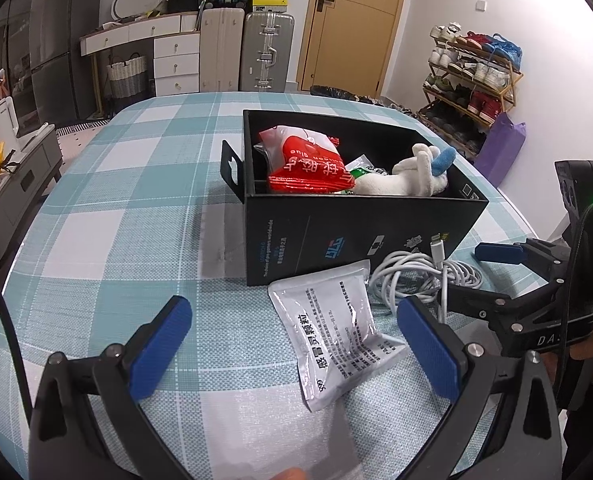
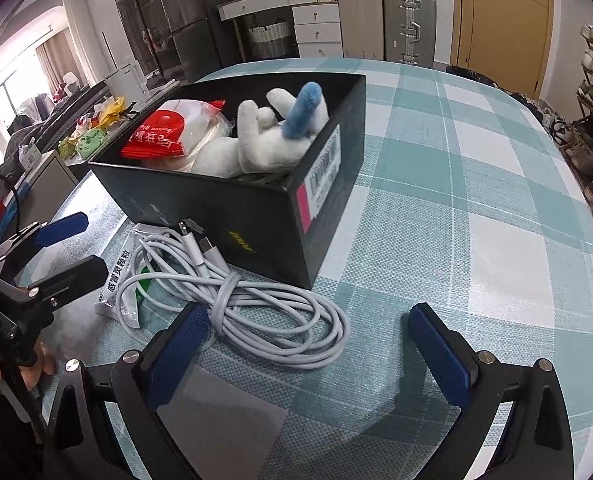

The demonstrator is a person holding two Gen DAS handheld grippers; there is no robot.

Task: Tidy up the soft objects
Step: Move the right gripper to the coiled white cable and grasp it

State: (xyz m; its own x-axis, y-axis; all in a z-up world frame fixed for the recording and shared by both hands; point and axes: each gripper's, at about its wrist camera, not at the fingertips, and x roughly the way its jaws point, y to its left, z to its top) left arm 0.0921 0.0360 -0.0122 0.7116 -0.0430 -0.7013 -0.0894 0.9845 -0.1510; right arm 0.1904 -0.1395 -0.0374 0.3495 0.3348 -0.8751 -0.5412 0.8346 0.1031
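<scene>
Both claws stood released. The left claw (image 1: 294,344) hovered over a silver packet (image 1: 338,332) on the checked bench (image 1: 136,208), the right claw (image 2: 316,344) over a coiled white cable (image 2: 256,300) (both lay just beside the black box (image 1: 356,232)). A plush toy (image 2: 264,140) and red pouch (image 1: 308,166) sat inside.

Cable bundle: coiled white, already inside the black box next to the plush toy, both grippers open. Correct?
Not quite. The cable bundle is not inside the black box; it lies on the tablecloth in front of it, as the right wrist view shows. The plush toy is in the box, and the left gripper and right gripper are open.
</scene>
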